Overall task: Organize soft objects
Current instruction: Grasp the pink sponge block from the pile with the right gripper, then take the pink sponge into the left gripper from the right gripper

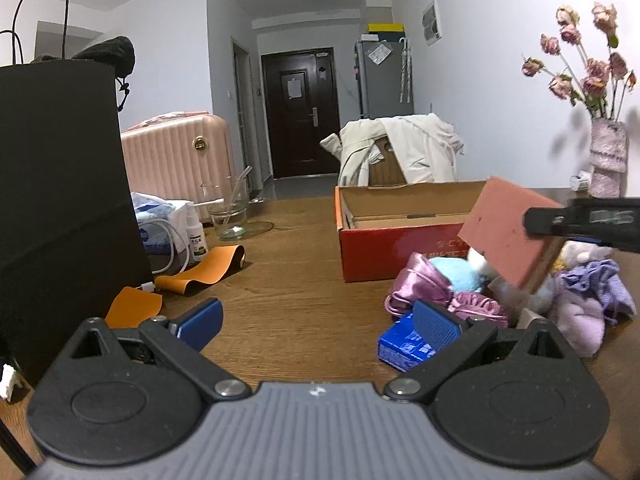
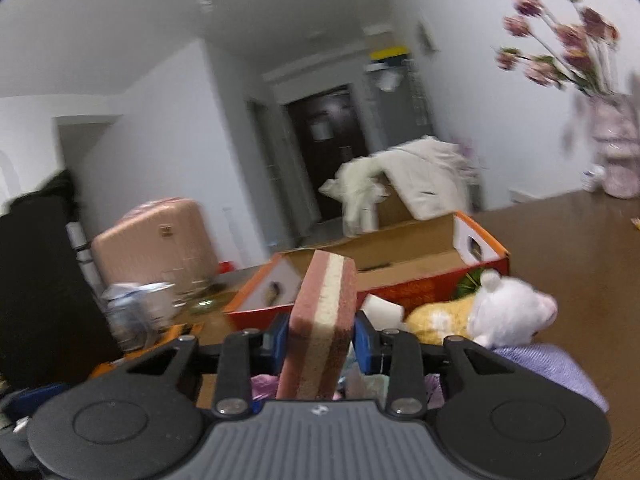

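Right gripper (image 2: 320,336) clamps sponge (image 2: 324,320) above cluttered wooden table (image 2: 580,248).

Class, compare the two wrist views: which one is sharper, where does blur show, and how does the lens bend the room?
Left wrist view: mostly sharp; the red cardboard box is crisp, only the held pink sponge block smears slightly. Right wrist view: motion blur softens the pink ribbed suitcase and dried pink flowers; the room tilts. Both: fisheye curvature, dark corners.
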